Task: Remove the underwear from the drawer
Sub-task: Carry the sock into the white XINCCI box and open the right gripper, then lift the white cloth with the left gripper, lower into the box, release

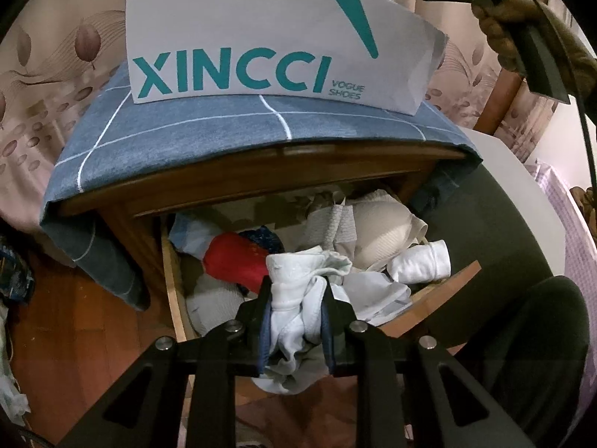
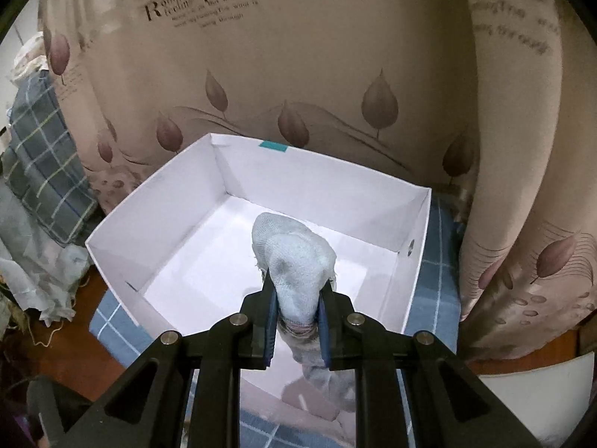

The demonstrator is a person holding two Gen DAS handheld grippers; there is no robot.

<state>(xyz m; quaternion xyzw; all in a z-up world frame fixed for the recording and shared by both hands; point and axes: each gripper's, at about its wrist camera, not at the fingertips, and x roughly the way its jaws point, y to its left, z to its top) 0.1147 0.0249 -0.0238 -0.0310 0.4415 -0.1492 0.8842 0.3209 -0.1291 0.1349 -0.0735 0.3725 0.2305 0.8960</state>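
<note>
1. Underwear fills an open wooden drawer (image 1: pixel 175 261) of a wooden nightstand, in a room with a reddish wood floor (image 1: pixel 74 336) and beige curtains (image 2: pixel 298 74) printed with mauve leaves.
2. Curtain lettering in the right wrist view begins "Romantic feeling"; the smaller lines under it are too blurred to read.
3. A blue cloth with a white grid (image 1: pixel 209 130) covers the nightstand top and hangs over its edges.
4. On that cloth stands a white shoebox (image 1: pixel 238 37) printed in teal with "XINCCI" and, smaller, "VOGUE SHOES". The right wrist view shows the shoebox (image 2: pixel 156 201) open, its inside plain white.
5. The drawer holds a jumble: a red garment (image 1: pixel 235 261), a cream bra (image 1: pixel 377 220), and white pieces.
6. The left gripper (image 1: pixel 297 310) hangs above the drawer's front, its fingers pinched narrow on a bunched white pair of underwear (image 1: pixel 294 291).
7. The right gripper (image 2: pixel 297 298) hovers over the shoebox, its fingers clamped on a pale blue knitted garment (image 2: pixel 294 261) that droops into the box.
</note>
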